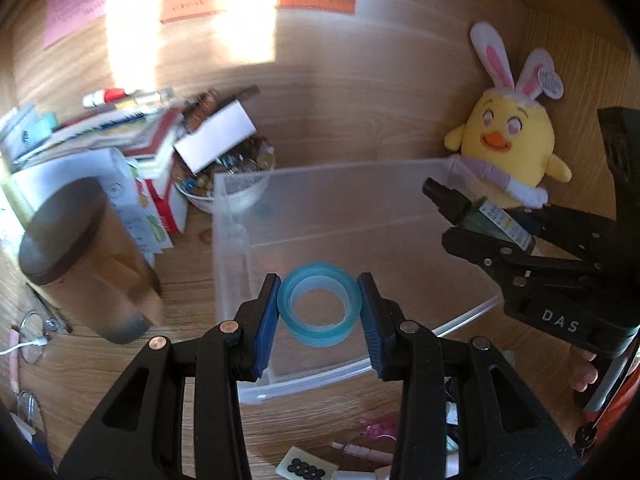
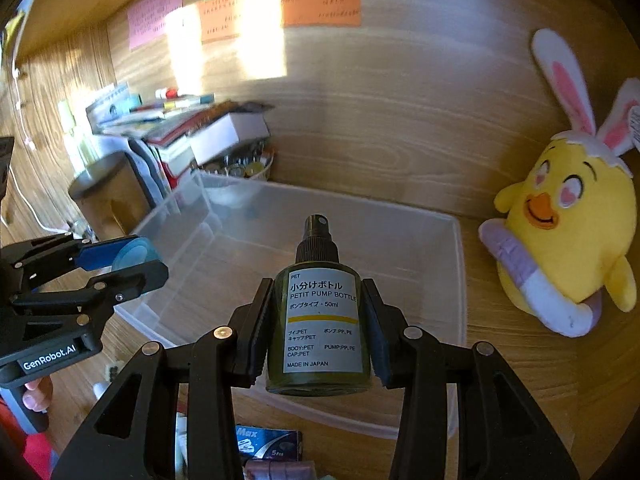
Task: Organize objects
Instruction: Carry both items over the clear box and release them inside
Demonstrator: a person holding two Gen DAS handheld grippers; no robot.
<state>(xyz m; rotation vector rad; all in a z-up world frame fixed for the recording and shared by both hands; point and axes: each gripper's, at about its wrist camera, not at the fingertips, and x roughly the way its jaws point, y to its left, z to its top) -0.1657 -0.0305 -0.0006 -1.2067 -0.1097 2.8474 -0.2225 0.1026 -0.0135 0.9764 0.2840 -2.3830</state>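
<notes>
My left gripper (image 1: 319,312) pinches a translucent blue tape roll (image 1: 318,305) between its blue pads, held above the clear plastic storage bin (image 1: 232,240). My right gripper (image 2: 318,322) clamps a dark green pump bottle with a white label (image 2: 320,320), nozzle forward, over the same bin's near edge.

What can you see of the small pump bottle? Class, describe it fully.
The pump bottle is a small, dark green, see-through plastic cylinder with a ribbed black pump cap and a white label reading "PETIT PUMP BOTTLE", crossed by a yellow stripe. The right claw grips its body from both sides, pads pressed on it, cap pointing away from the camera. It hangs above the clear plastic bin, touching nothing else. In the left wrist view it shows tilted over the bin's far right corner.
</notes>
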